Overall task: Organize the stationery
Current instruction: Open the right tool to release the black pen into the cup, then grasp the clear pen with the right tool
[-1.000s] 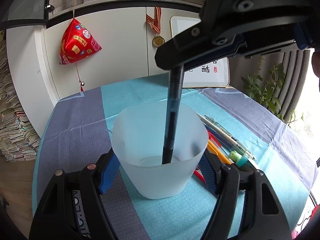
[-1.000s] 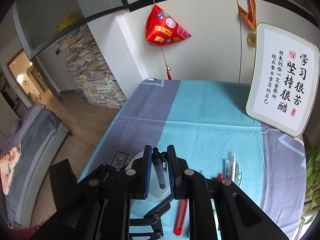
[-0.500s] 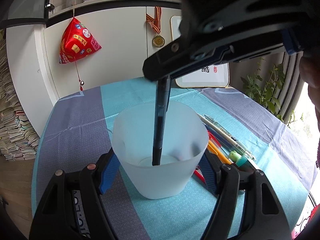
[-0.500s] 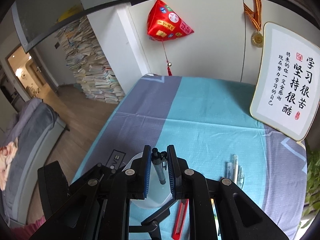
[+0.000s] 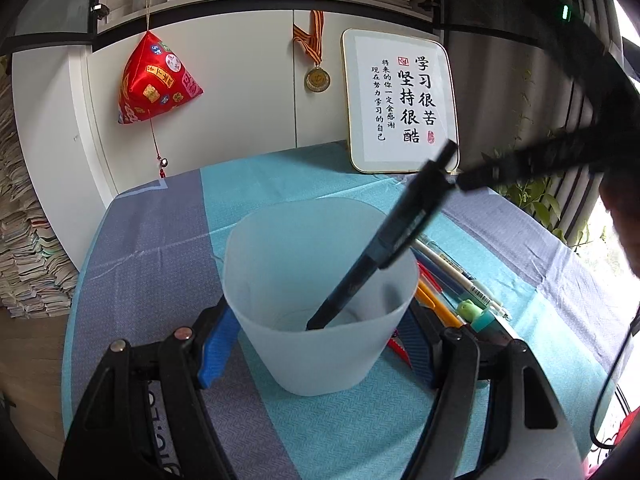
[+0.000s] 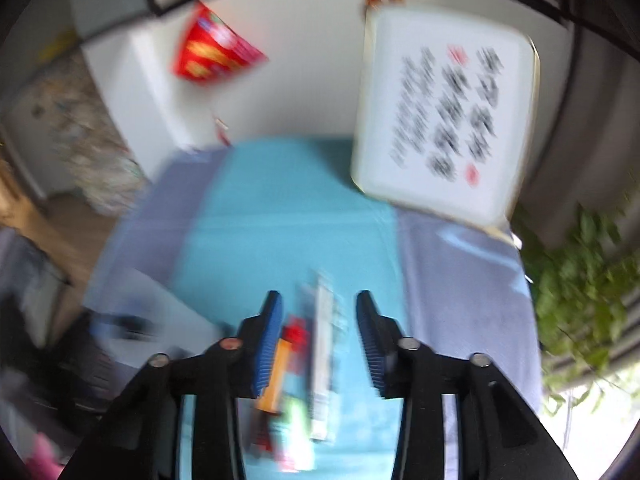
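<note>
A translucent white cup [image 5: 320, 344] stands on the blue and grey tablecloth [image 5: 152, 240], and my left gripper [image 5: 318, 346] is shut on it, a blue pad on each side. A black pen [image 5: 384, 248] leans free inside the cup, tip on the bottom, top over the right rim. My right gripper [image 6: 319, 304] appears as a dark blur [image 5: 560, 152] up and right of the cup. Its jaws are opening, with nothing between the pads. Below it, blurred, lie loose pens [image 6: 324, 344] and an orange pen [image 6: 276, 372].
Several pens [image 5: 452, 276] and a green-capped one [image 5: 470, 310] lie on the cloth right of the cup. A framed calligraphy board [image 5: 400, 100] leans at the table's back, with a plant [image 5: 532, 196] to its right. A red ornament [image 5: 156, 80] hangs on the cabinet.
My right gripper let go of the black pen, which tipped against the cup's right rim. That gripper swung right over the loose pens, jaws parting. The left gripper and the cup stayed put.
</note>
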Available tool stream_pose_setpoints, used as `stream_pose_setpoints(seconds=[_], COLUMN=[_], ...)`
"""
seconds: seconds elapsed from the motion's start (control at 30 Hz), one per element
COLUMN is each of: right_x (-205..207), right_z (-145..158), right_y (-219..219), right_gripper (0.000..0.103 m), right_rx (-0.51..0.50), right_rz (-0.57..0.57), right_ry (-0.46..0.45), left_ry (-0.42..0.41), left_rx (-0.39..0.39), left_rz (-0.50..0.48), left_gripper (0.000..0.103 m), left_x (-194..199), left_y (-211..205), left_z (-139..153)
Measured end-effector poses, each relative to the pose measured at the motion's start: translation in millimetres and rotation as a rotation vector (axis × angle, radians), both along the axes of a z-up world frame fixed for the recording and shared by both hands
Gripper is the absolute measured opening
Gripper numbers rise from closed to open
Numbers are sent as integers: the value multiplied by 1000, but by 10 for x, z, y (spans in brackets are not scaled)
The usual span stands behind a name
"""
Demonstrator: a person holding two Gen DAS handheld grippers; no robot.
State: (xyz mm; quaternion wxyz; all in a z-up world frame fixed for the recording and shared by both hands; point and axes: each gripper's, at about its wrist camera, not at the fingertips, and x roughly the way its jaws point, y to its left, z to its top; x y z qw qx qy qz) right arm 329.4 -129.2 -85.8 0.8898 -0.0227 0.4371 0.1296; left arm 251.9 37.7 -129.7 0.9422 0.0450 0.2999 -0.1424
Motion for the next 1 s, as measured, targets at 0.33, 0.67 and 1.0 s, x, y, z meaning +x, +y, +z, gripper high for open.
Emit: stream_pose_setpoints(seconds=[0.33,0.67,1.0], right_x=[233,403,524], right_z=[-480,-560,-627], right_y=[-157,-85,76], right_gripper=[28,28,28], right_rx=[11,-1,-31], right_rz=[-50,-59,-47], right_ry=[132,163,191], left_ry=[-16,-16,-12], left_rx=[39,48,33], left_rz=[128,146,105], left_gripper=[70,70,70], left_x=[96,96,78], left_y=[195,329,280], left_z=[-5,0,-11])
